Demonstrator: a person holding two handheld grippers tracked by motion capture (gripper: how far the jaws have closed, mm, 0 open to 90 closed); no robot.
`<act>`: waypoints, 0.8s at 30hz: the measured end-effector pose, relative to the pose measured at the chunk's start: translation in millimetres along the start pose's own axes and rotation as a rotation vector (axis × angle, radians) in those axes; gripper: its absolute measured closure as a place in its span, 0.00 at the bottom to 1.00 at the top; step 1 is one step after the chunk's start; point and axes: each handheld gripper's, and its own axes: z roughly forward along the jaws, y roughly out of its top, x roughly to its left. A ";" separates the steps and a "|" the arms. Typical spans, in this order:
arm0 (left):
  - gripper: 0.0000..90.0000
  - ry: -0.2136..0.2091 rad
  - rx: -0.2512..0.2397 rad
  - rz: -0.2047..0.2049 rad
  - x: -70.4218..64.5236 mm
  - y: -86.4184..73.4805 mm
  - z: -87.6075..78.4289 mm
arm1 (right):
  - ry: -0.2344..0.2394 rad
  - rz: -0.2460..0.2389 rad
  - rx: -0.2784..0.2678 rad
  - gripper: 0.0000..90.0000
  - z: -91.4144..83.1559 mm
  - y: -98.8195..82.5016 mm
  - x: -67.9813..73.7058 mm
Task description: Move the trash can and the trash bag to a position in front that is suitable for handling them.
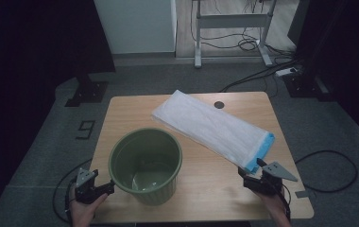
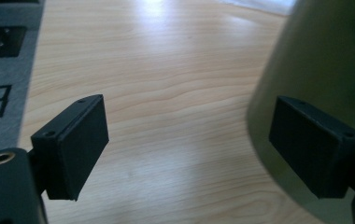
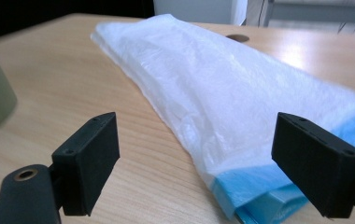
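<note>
Both jaws are spread: the right gripper (image 1: 252,170) near the folded bag (image 1: 210,127) at 4 o'clock; several layers may be pinched together, while the bin (image 1: 145,165) may be tipped by the left gripper (image 1: 103,188).

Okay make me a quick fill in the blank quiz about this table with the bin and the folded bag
1. The bin on the table is ____ in colour.
2. The folded plastic bag is white with a ____ band at its near end.
3. The right gripper points at the bag with its jaws ____.
4. The left gripper sits beside the ____.

Missing words: green; blue; open; bin
</note>
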 end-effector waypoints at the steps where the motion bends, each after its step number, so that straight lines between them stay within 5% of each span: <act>1: 0.12 0.008 0.005 0.014 -1.4 -0.5 -0.2 | -0.005 -0.012 0.002 0.16 0.5 -0.5 -0.1; 7: 0.09 -0.047 -0.035 0.000 -3.7 -6.6 -16.1 | 0.004 -0.054 0.019 0.16 3.6 -0.3 2.9; 13: 0.08 -0.070 -0.096 0.029 -15.3 -17.9 -44.4 | -0.026 -0.025 0.008 0.17 0.5 2.3 -2.4; 21: 0.05 -0.188 -0.176 0.143 -42.1 -11.8 -60.8 | -0.024 0.000 -0.001 0.17 -1.2 2.5 -10.2; 24: 0.04 -0.286 -0.198 0.206 -58.5 -5.9 -59.3 | -0.022 0.001 0.009 0.17 0.1 1.5 -9.5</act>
